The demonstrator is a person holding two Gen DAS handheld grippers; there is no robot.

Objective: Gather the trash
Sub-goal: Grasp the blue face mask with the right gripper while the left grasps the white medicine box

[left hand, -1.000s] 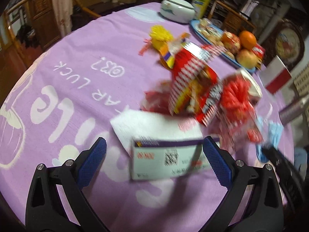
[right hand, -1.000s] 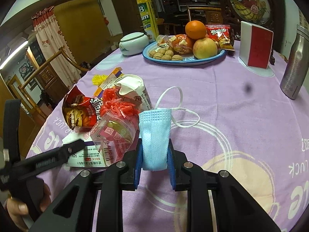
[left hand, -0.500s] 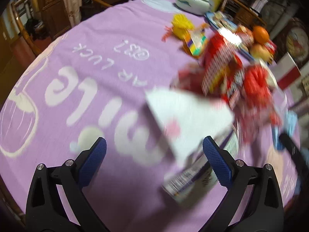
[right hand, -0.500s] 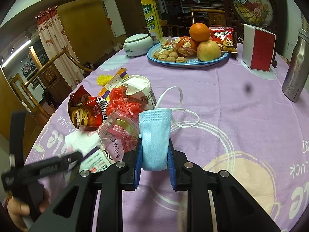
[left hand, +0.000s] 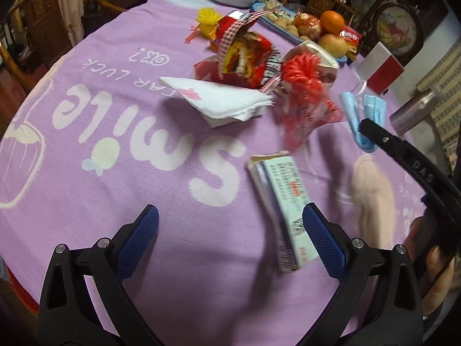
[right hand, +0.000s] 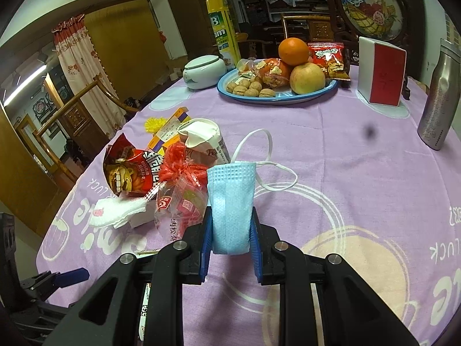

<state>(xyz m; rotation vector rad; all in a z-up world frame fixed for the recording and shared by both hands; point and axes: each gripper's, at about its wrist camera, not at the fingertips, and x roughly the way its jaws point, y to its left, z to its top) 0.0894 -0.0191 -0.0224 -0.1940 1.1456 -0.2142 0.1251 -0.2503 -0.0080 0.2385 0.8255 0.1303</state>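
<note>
My right gripper [right hand: 230, 233] is shut on a blue face mask [right hand: 230, 199] and holds it above the purple tablecloth [right hand: 345, 150]. The mask also shows in the left wrist view [left hand: 360, 121]. My left gripper [left hand: 230, 236] is open and empty. A flat light blue carton [left hand: 285, 204] lies by its right finger, touching or nearly so. Beyond lie a white napkin [left hand: 227, 101], a red snack bag [left hand: 247, 54], a red mesh bag [left hand: 302, 86] and a crumpled white cup [right hand: 201, 132].
A blue plate [right hand: 288, 95] of fruit, nuts and snacks stands at the back. A white lidded jar [right hand: 204, 72], a yellow-green can [right hand: 222, 28], a red and white box [right hand: 383, 75] and a steel flask [right hand: 438, 95] stand around it. Wooden chairs ring the table.
The left gripper pulled back and swung; the carton that lay between its fingers now lies by the right finger, turned lengthwise. The right gripper kept its hold on the mask.
</note>
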